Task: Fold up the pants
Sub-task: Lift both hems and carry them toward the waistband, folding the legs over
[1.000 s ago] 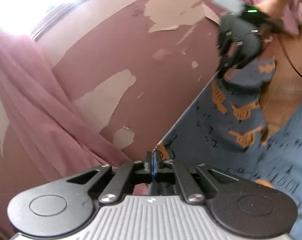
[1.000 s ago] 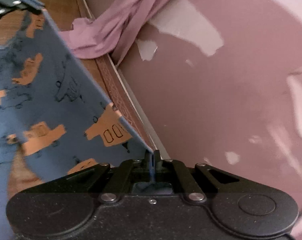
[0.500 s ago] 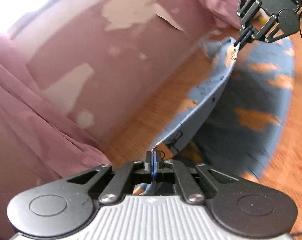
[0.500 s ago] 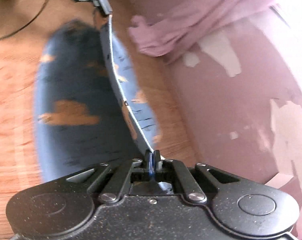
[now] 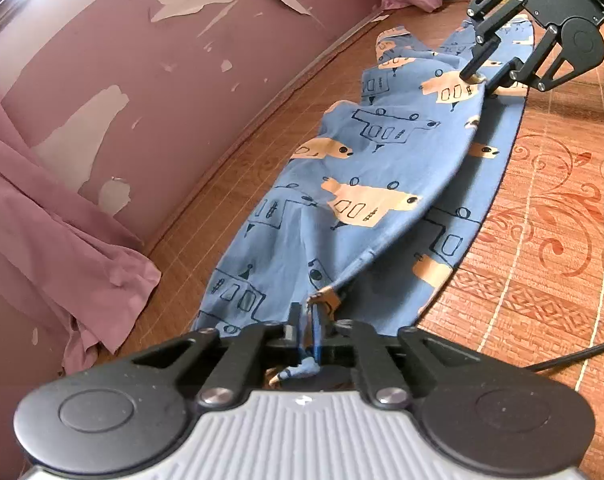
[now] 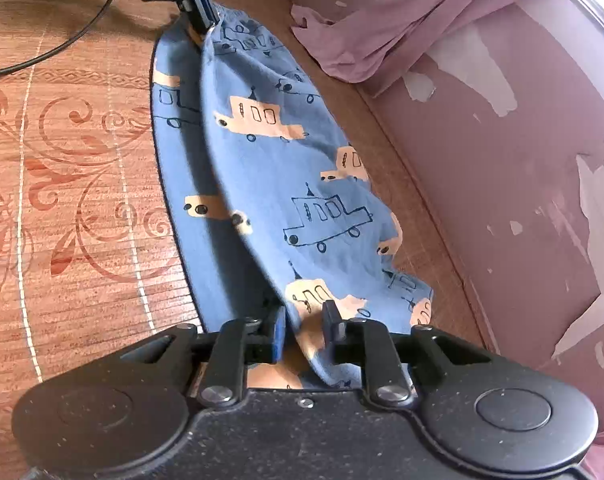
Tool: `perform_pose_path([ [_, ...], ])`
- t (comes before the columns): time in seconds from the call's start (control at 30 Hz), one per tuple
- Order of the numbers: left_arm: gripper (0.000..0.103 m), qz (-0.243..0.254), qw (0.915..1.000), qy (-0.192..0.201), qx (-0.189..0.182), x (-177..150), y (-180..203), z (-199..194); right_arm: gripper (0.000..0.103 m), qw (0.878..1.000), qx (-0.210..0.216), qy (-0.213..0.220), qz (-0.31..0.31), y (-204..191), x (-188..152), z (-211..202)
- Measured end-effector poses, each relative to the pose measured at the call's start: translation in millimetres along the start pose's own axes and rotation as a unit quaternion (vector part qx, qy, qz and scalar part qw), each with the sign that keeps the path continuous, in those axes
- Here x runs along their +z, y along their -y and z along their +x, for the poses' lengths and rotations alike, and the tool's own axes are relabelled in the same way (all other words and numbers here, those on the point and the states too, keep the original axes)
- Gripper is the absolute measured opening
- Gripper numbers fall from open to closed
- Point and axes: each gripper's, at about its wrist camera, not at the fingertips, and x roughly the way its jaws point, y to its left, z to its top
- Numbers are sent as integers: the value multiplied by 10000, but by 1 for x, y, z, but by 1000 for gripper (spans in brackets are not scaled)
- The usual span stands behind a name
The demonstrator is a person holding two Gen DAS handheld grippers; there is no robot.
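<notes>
Blue pants (image 5: 374, 168) printed with orange and outlined vehicles lie lengthwise on the woven floor mat (image 5: 542, 240), doubled over along the wall. My left gripper (image 5: 306, 318) is shut on the near edge of the fabric, low over the mat. In the right wrist view the same gripper (image 6: 203, 8) pinches the far end of the pants (image 6: 293, 168). My right gripper (image 6: 305, 326) stands open with a fold of the cloth lying loose between its fingers. From the left wrist view it (image 5: 482, 76) sits at the far end of the garment.
A pink wall with peeling paint runs beside the pants. Pink curtain cloth (image 5: 61, 232) pools on the floor near the left end, and more curtain (image 6: 382, 28) lies by the other. A black cable (image 6: 61, 46) crosses the mat.
Both grippers brought the stretched pants down from the air onto the mat. The right gripper, shut on the edge before, has opened.
</notes>
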Motion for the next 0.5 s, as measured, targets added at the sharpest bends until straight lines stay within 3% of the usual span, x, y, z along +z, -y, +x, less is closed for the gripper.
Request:
perform_pose_path([
  [0.13,9,-1,10000,-38,15,-1,1,3,18,10000,-25,19,54,-2,0,1],
  [0.23,2,43,9999,-45,143,-1,4,0,4,9998,-43,46,169,-3,0,-2],
  [0.5,1,701,9954,200,624,11,-6,-9,2,9983,-336,215,419,4,6,-13],
])
